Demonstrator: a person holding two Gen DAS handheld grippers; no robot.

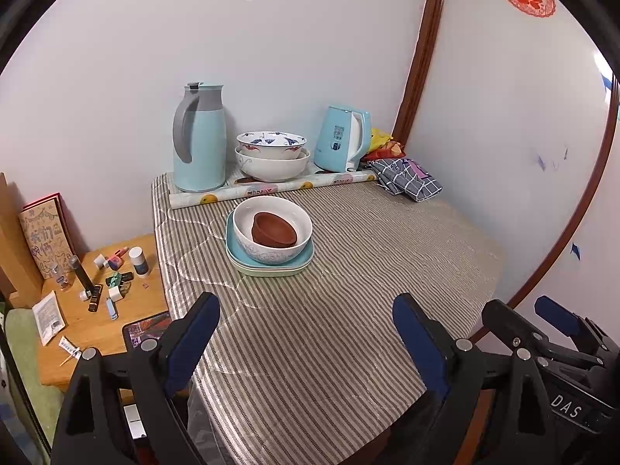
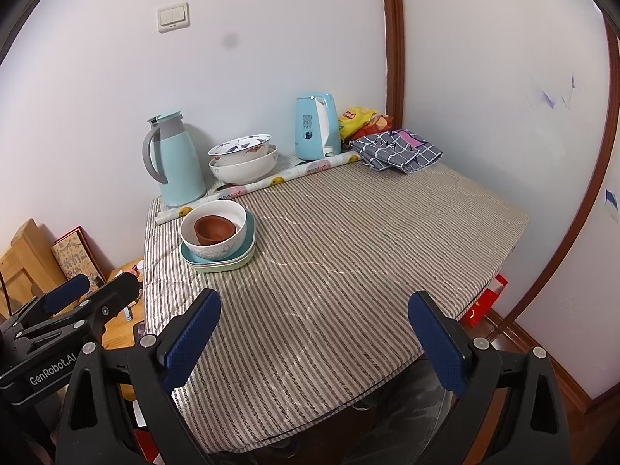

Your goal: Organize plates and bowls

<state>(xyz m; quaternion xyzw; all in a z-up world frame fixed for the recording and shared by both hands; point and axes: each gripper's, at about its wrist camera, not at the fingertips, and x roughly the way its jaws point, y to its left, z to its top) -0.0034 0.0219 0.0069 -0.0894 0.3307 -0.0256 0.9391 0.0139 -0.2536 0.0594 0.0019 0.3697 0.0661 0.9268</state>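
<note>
Bowls (image 1: 272, 232) nested on plates (image 1: 248, 265) sit far ahead of our tongs on the table (image 1: 348, 290). Both left tongs (image 1: 306, 333) and right tongs (image 2: 314, 333) gape wide, holding nothing.

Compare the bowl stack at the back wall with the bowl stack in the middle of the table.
The back stack is two white bowls, the top one with blue and red painting; the middle stack has a small brown bowl inside a white bowl. The back stack sits on a rolled patterned sheet; the middle stack rests on square plates. Both are upright and nested.
</note>
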